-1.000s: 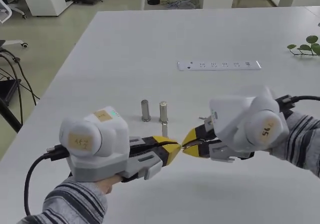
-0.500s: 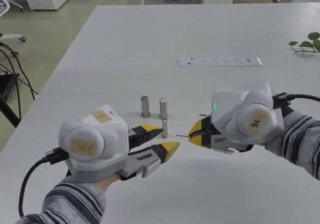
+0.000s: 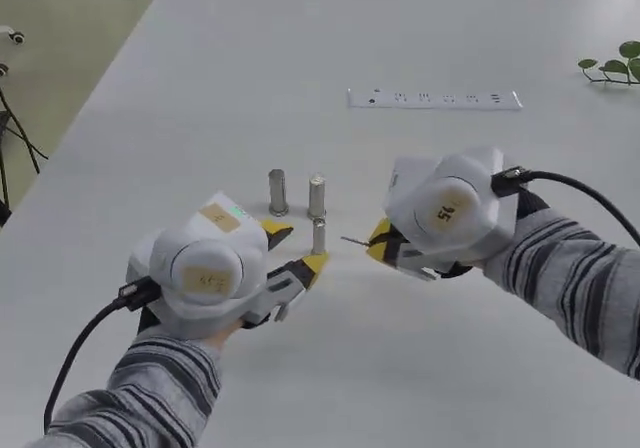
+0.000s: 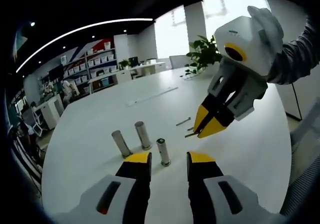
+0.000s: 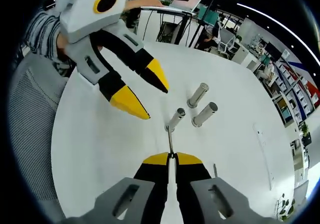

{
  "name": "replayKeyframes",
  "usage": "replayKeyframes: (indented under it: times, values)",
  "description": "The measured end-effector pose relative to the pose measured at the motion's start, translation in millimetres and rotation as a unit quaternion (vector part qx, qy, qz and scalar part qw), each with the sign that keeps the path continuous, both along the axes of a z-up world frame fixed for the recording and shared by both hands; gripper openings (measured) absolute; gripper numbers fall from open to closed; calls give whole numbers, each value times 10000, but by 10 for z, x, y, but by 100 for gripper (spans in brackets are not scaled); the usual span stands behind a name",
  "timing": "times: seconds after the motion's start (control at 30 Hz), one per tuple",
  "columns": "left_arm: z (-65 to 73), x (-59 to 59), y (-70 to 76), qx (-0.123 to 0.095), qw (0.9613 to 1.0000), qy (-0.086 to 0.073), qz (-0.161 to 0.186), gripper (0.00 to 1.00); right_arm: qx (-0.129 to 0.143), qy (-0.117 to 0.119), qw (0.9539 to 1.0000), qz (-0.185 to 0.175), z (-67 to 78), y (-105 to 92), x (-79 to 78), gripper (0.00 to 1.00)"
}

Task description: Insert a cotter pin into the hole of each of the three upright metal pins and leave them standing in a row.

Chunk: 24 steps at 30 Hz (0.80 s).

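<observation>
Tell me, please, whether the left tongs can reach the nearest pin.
Probably yes: the left tongs are open, the pin stands just ahead of them, and the right tongs with the cotter pin sit aside.

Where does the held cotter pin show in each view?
Head view: cotter pin centre, left of right gripper.
Left gripper view: cotter pin right of centre, at right gripper's tips.
Right gripper view: cotter pin low centre, above the jaws.
Landmark: nearest metal pin.
</observation>
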<state>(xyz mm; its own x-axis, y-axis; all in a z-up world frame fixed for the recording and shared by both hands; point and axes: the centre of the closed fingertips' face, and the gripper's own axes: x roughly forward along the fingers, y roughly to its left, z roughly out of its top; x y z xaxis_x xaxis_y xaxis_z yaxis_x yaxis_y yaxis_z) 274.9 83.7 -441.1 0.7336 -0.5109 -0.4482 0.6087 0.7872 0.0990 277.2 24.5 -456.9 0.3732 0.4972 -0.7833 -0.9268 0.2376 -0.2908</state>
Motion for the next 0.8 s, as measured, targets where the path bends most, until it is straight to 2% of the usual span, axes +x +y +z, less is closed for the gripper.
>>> replayKeyframes:
  times: [0.17,0.33,0.43,0.53,0.6,0.8]
  values:
    - [-138,135,-12,52,9999,106,59,24,-18,79,9999,-95,-79,23,51,0]
    - [-253,245,-47,126,9997,187,56,23,30,119,9998,-161,-95,53,99,0]
    - [-303,296,-58,19,9994,314,112,22,8,91,9998,-196,-99,66,142,0]
    - [-329,327,-50,-27,9991,370,185,20,46,109,9997,-233,-91,92,163,0]
    - [-345,338,-66,-173,9986,449,222,19,14,99,9997,-241,-102,100,175,0]
    - [-374,364,-104,-271,9980,523,219,14,11,115,9996,-264,-115,116,186,0]
